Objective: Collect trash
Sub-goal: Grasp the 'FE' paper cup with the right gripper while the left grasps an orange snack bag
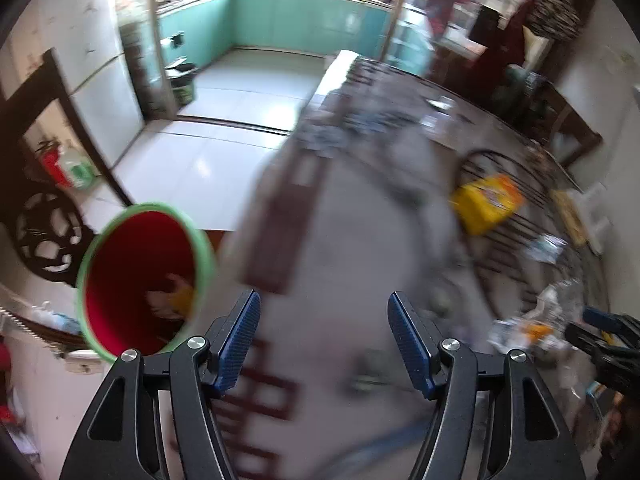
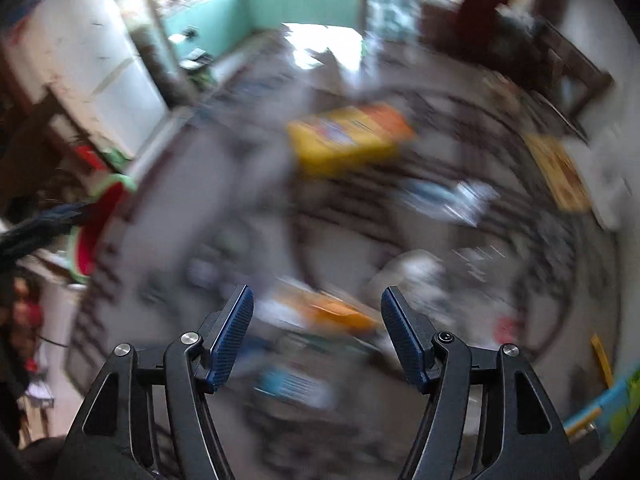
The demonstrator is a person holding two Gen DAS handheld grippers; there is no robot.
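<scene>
Evidently between pickups: left gripper (image 1: 324,340) and right gripper (image 2: 317,334) both gape empty over the littered table (image 1: 360,240), red bin (image 1: 140,280) waiting at its edge for the catch.

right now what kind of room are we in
Most likely a home dining area that opens onto a kitchen: teal kitchen cabinets beyond the doorway, a white fridge by the wall, and a table strewn with wrappers, with a red bin beside it.
</scene>
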